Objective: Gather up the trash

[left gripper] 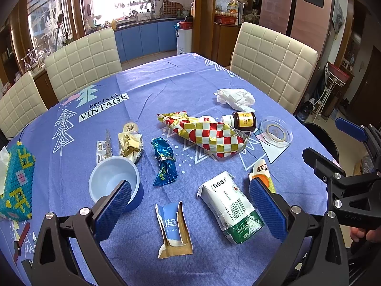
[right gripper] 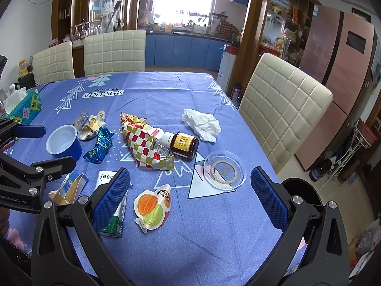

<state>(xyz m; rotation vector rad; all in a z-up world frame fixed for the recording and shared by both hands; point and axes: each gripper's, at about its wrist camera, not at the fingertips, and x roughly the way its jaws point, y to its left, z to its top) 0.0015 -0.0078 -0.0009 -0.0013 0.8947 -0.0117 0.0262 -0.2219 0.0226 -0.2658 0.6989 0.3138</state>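
Observation:
Trash lies scattered on the blue tablecloth (left gripper: pixel 166 90). My left gripper (left gripper: pixel 190 205) is open and empty, above a torn cardboard piece (left gripper: pixel 173 231) and a green-white milk carton (left gripper: pixel 231 209). A blue cup (left gripper: pixel 114 181), blue foil wrapper (left gripper: pixel 164 162), checkered snack bag (left gripper: pixel 209 135), brown bottle (left gripper: pixel 243 120) and crumpled tissue (left gripper: pixel 235 99) lie beyond. My right gripper (right gripper: pixel 190 200) is open and empty, over an orange-green peel-off lid (right gripper: pixel 152 207). A clear plastic lid (right gripper: pixel 225 172), the bottle (right gripper: pixel 184 144) and the snack bag (right gripper: pixel 145 143) lie ahead.
Cream chairs (left gripper: pixel 273 62) stand around the table. A beaded tissue box (left gripper: pixel 16 181) sits at the table's left edge. A dark round bin (right gripper: pixel 302 190) stands on the floor beside the table's right edge. Gold wrappers (left gripper: pixel 129 143) lie behind the cup.

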